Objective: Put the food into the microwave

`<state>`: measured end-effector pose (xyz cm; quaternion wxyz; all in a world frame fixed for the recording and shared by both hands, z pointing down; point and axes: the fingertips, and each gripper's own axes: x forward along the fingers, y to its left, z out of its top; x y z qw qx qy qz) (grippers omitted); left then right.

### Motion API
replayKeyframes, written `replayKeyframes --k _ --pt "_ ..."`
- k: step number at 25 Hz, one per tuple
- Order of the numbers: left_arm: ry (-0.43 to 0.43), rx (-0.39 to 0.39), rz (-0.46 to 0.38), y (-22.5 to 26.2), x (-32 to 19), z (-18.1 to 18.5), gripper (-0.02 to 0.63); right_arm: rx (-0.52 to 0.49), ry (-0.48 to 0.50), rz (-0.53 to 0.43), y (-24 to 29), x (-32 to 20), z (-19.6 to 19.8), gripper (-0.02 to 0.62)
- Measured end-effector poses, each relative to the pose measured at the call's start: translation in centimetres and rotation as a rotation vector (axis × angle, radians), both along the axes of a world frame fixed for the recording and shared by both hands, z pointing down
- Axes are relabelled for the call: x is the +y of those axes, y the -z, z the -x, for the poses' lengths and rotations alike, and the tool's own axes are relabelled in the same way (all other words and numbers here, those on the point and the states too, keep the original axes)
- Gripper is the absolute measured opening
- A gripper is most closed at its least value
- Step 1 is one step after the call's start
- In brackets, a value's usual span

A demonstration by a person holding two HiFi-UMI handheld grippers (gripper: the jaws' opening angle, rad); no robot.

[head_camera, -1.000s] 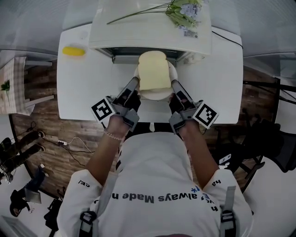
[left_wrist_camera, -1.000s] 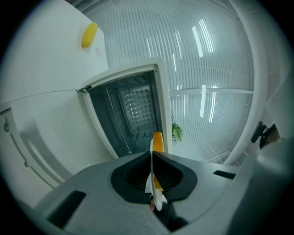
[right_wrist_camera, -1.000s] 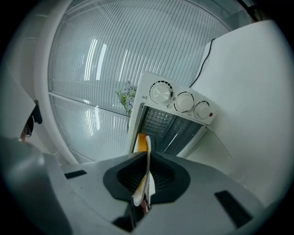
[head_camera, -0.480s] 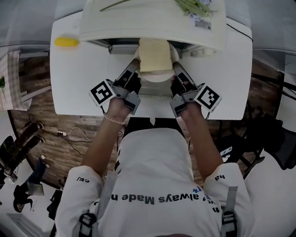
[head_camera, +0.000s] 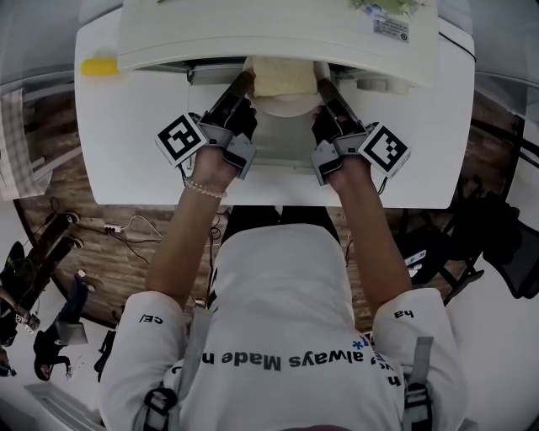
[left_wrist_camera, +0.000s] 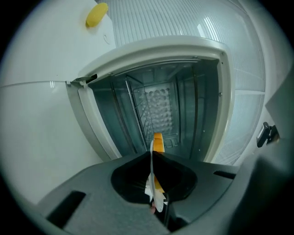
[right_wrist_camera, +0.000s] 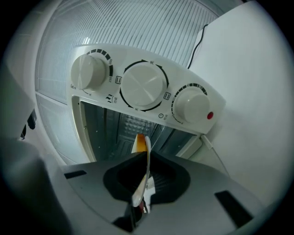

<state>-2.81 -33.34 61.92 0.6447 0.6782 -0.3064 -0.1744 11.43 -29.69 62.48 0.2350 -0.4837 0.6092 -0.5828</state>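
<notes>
A slice of pale bread [head_camera: 285, 77] lies on a white plate [head_camera: 286, 106], half under the top of the white microwave [head_camera: 278, 34]. My left gripper [head_camera: 240, 86] is shut on the plate's left rim and my right gripper [head_camera: 323, 82] is shut on its right rim. In the left gripper view the plate's rim [left_wrist_camera: 151, 176] stands edge-on between the jaws, with the bread's orange crust [left_wrist_camera: 158, 142] behind it and the open microwave cavity [left_wrist_camera: 161, 105] ahead. The right gripper view shows the plate's rim [right_wrist_camera: 146, 167], the crust [right_wrist_camera: 139, 143] and the cavity [right_wrist_camera: 131, 131].
The microwave stands on a white table [head_camera: 135, 160]. A yellow object [head_camera: 99, 66] lies on the table left of the microwave. Three white knobs [right_wrist_camera: 142, 85] sit on its panel, right of the cavity. Green stems [head_camera: 387, 7] lie on its top. Cables and a wooden floor show below the table.
Both grippers have carried the plate forward. One second ago the bread lay wholly in front of the microwave; now its far half is under the microwave's top.
</notes>
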Motion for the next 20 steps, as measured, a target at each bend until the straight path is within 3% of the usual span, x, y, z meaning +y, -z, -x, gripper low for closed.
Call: replayKeyframes --k 11,13,16,20 --pt "0.031 0.004 -0.034 -0.3 -1.3 -0.6 0.02 -0.05 -0.068 0.022 -1.4 -1.0 -0.5 0.023" --pt "0.05 0.027 -0.042 0.1 -0.7 -1.2 0.046 -0.053 -0.085 0.02 -1.4 -0.9 -1.4 0.023" --pt "0.078 0.056 -0.012 -0.1 0.8 -1.4 0.084 -0.063 -0.115 0.017 -1.4 -1.2 -2.4 0.023" --pt "0.063 0.076 0.028 -0.7 2.1 -0.2 0.092 -0.076 -0.13 0.03 -1.6 -3.2 -0.7 0.023"
